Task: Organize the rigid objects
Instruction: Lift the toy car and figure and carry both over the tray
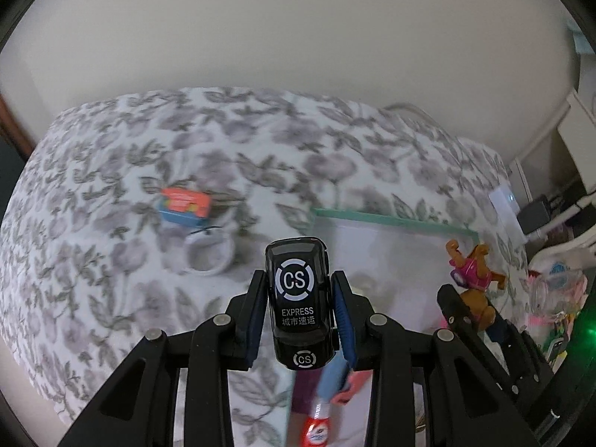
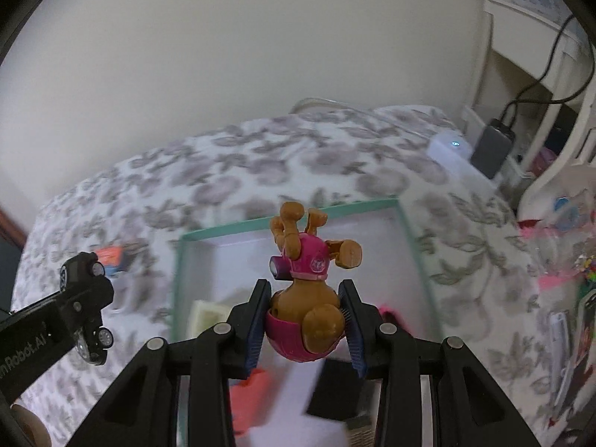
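My left gripper (image 1: 298, 298) is shut on a black toy car (image 1: 300, 305) marked "CS EXPRESS", held in the air over the floral cloth. My right gripper (image 2: 307, 305) is shut on a brown dog figure in pink (image 2: 305, 290), upside down with its paws pointing away. Below both lies a shallow box with a green rim (image 2: 290, 221), its white floor holding blurred items. In the right wrist view the left gripper with the car (image 2: 83, 298) hangs at the left. In the left wrist view the dog figure (image 1: 473, 275) and the right gripper (image 1: 473, 309) show at the right.
An orange and blue small box (image 1: 184, 206) and a white ring (image 1: 206, 257) lie on the floral cloth (image 1: 111, 279) left of the green-rimmed box (image 1: 391, 219). A white device (image 2: 449, 149), a dark adapter (image 2: 491, 147), cables and white furniture crowd the right side. A plain wall stands behind.
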`<state>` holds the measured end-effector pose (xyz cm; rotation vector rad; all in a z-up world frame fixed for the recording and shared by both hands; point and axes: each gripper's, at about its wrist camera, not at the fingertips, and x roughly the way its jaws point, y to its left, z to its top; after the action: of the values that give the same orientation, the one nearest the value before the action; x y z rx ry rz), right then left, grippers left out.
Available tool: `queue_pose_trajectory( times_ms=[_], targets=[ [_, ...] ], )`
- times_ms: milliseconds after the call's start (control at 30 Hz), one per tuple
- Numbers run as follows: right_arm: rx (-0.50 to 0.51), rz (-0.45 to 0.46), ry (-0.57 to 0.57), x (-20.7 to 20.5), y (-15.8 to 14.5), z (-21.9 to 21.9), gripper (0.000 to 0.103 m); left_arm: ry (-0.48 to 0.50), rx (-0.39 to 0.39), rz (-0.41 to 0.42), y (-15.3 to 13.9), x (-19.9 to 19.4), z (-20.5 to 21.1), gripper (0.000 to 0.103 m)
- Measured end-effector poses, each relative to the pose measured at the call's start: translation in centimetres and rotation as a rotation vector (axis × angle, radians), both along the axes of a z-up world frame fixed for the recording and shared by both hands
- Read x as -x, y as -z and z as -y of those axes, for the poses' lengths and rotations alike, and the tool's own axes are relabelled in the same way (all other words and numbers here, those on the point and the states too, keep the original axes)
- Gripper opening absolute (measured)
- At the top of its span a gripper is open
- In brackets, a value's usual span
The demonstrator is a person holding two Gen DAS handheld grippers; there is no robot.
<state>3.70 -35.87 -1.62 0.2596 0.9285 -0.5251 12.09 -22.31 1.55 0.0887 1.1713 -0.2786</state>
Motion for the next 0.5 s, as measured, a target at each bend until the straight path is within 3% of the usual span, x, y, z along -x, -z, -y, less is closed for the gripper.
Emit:
queue_pose_trajectory(
  times_ms=[500],
  targets=[
    [-0.03, -0.039, 0.068, 0.4, 2.6, 5.0, 0.04, 0.1, -0.054, -0.052, 4.7, -0.1, 6.5, 0.036]
  ],
)
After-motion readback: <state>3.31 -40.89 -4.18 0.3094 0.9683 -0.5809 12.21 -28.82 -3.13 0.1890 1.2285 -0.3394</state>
